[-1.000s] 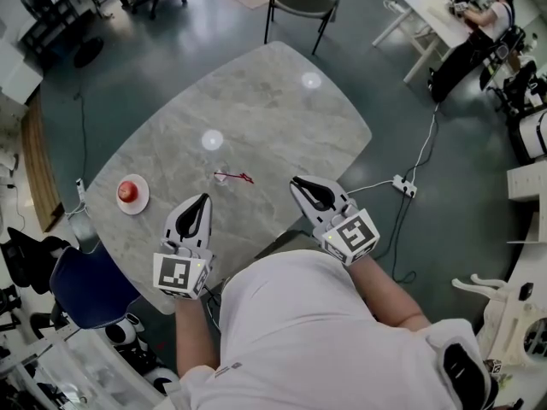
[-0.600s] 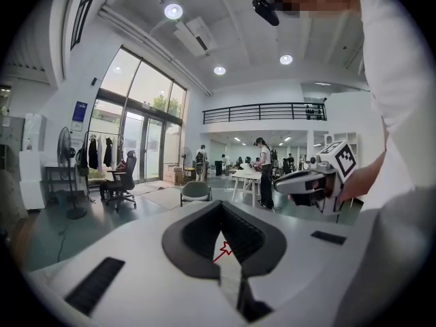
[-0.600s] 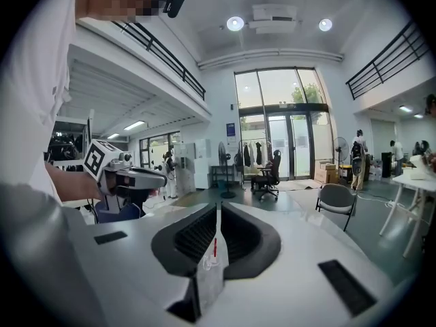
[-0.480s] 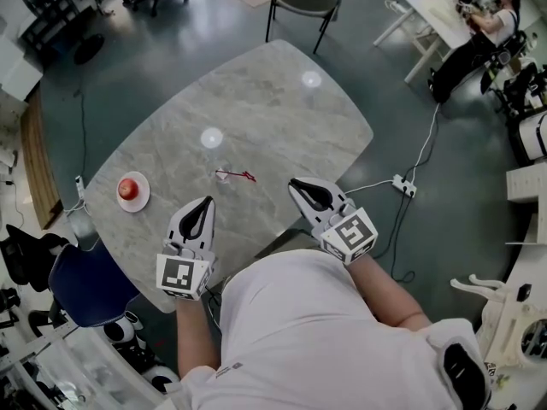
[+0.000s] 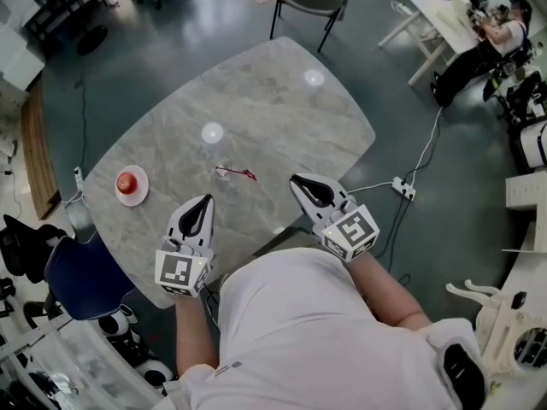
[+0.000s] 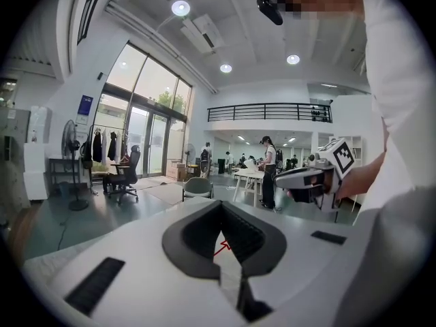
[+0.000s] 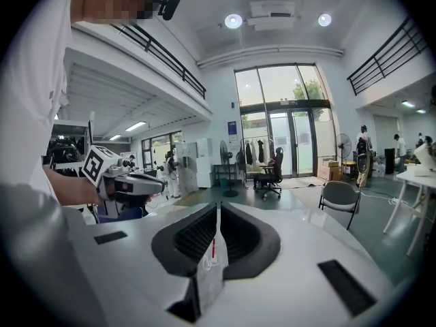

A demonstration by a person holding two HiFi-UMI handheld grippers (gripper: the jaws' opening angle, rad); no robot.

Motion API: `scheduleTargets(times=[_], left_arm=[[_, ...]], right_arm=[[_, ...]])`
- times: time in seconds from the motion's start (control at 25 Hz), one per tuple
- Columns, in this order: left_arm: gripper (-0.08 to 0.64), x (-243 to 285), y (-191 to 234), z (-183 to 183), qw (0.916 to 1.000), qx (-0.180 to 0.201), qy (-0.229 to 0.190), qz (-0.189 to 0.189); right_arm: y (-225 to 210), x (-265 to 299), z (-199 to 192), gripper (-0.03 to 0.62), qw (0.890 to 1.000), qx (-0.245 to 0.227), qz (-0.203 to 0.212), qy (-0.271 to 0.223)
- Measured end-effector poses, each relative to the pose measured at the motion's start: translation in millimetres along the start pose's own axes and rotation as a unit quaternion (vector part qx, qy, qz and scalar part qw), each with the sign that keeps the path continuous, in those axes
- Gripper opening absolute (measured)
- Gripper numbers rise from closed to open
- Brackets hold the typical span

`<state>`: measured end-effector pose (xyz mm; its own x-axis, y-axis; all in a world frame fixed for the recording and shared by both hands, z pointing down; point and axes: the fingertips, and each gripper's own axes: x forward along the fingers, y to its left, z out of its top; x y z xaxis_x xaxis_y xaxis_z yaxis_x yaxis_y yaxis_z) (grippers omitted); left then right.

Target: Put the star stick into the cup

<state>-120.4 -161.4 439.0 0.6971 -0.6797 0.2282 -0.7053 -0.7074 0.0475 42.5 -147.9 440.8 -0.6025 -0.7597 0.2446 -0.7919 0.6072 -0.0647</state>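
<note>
Tools unmoved: left tool (image 5: 202, 201), right tool (image 5: 297, 180) closed; star stick (image 5: 242, 174) beside cup (image 5: 221, 172).

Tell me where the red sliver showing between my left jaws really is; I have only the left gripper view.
Observer: In the head view, the star stick lies flat on the table, ahead of the left gripper and apart from it.
Operator: Now locate its target.
Observer: The cup shows as a small pale thing at the stick's left end. It is too small to tell whether it stands upright.
Operator: Report my other hand.
Observer: The right gripper has its jaws together and holds nothing.
</note>
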Motion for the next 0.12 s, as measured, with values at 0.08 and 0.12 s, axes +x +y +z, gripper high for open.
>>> scheduleTargets(times=[0.08,0.12], left_arm=[[-0.002,0.5,3.2,-2.7,1.0000,-0.002,0.003,0.002],[-0.002,0.7,4.8,-4.0,1.0000,-0.004,0.004,0.004]], right_arm=[[-1.0,2.8,0.0,0.029,1.000,-0.001,0.001,0.000],[-1.6,4.3,0.1,0.029,1.000,-0.001,0.001,0.000]])
